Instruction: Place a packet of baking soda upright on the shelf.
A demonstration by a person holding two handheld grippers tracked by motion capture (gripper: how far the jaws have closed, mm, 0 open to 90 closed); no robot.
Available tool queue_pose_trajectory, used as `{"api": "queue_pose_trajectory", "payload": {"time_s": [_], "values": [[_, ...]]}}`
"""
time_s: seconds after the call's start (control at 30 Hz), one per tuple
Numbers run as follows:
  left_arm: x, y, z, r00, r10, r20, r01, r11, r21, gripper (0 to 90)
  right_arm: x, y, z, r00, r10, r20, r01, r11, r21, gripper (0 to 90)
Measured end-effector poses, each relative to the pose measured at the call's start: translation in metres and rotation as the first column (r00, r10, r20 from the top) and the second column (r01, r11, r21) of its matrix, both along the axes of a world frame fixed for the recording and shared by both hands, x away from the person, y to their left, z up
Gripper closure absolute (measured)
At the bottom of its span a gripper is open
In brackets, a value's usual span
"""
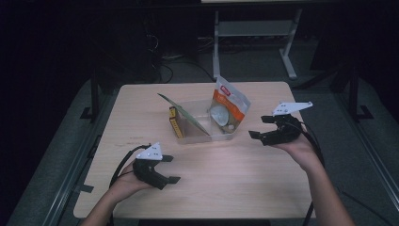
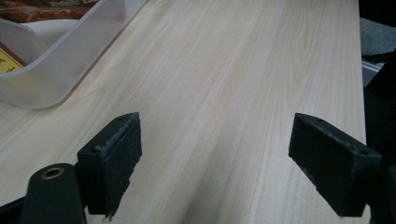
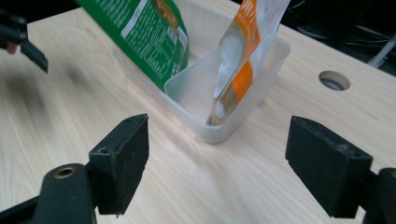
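Note:
A clear plastic bin [image 1: 221,136] [image 3: 219,133] [image 2: 65,65] sits mid-table. An orange and white pouch [image 1: 229,106] [image 3: 238,60] stands upright in its right end. A green packet [image 1: 186,115] [image 3: 149,32] leans across it, and a yellow item [image 1: 175,123] lies at its left end. My right gripper [image 1: 261,126] [image 3: 217,168] hovers just right of the bin, jaws wide open and facing it, nothing between them. My left gripper [image 1: 170,168] [image 2: 215,163] rests near the table's front left, open over bare wood.
The light wooden table [image 1: 141,108] has a round cable hole [image 3: 334,80] beyond the bin in the right gripper view. A white desk frame [image 1: 254,33] and cables stand on the dark floor behind the table.

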State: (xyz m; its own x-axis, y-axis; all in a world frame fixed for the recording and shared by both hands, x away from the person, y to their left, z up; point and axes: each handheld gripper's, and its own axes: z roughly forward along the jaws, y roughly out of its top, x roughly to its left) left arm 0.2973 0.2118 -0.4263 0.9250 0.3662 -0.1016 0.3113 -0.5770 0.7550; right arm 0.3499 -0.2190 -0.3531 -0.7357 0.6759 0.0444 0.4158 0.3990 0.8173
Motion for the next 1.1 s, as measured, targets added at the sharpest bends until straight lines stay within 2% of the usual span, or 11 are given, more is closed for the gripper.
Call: {"api": "queue_pose_trajectory", "payload": {"time_s": [0.17, 0.37, 0.53, 0.7, 0.87, 0.97, 1.03, 1.1], "values": [[-0.001, 0.001, 0.0, 0.9999, -0.01, 0.013, 0.009, 0.9998, 0.016, 16.8, -0.007, 0.0, -0.012, 0.9998, 0.016, -0.016, -0.016, 1.0, -0.003, 22.0], [-0.001, 0.002, -0.003, 0.9999, -0.011, 0.01, 0.01, 0.9999, 0.011, 16.8, -0.017, 0.004, -0.026, 0.9971, 0.064, -0.042, -0.064, 0.998, 0.004, 22.0], [-0.001, 0.001, -0.006, 0.9998, -0.02, 0.003, 0.02, 0.9996, 0.02, 16.8, -0.026, 0.012, -0.037, 0.9927, 0.114, -0.041, -0.114, 0.993, -0.015, 22.6], [-0.001, 0.001, -0.009, 0.9997, -0.025, -0.006, 0.025, 0.9994, 0.022, 16.9, -0.032, 0.021, -0.049, 0.9827, 0.173, -0.066, -0.173, 0.985, -0.003, 22.7], [-0.002, -0.001, -0.013, 0.9989, -0.047, -0.009, 0.047, 0.9983, 0.033, 16.8, -0.035, 0.036, -0.065, 0.9607, 0.254, -0.111, -0.256, 0.967, -0.003, 22.7], [-0.004, -0.003, -0.016, 0.9979, -0.064, -0.005, 0.065, 0.9963, 0.056, 16.8, -0.036, 0.047, -0.074, 0.9507, 0.283, -0.127, -0.288, 0.957, -0.022, 22.7], [-0.004, -0.005, -0.017, 0.9968, -0.08, -0.002, 0.079, 0.9944, 0.07, 16.8, -0.038, 0.054, -0.077, 0.9489, 0.289, -0.127, -0.299, 0.952, -0.07, 22.7], [-0.006, -0.007, -0.019, 0.9959, -0.09, 0.005, 0.089, 0.9923, 0.086, 16.8, -0.039, 0.057, -0.08, 0.946, 0.294, -0.137, -0.307, 0.947, -0.091, 22.7]]}}
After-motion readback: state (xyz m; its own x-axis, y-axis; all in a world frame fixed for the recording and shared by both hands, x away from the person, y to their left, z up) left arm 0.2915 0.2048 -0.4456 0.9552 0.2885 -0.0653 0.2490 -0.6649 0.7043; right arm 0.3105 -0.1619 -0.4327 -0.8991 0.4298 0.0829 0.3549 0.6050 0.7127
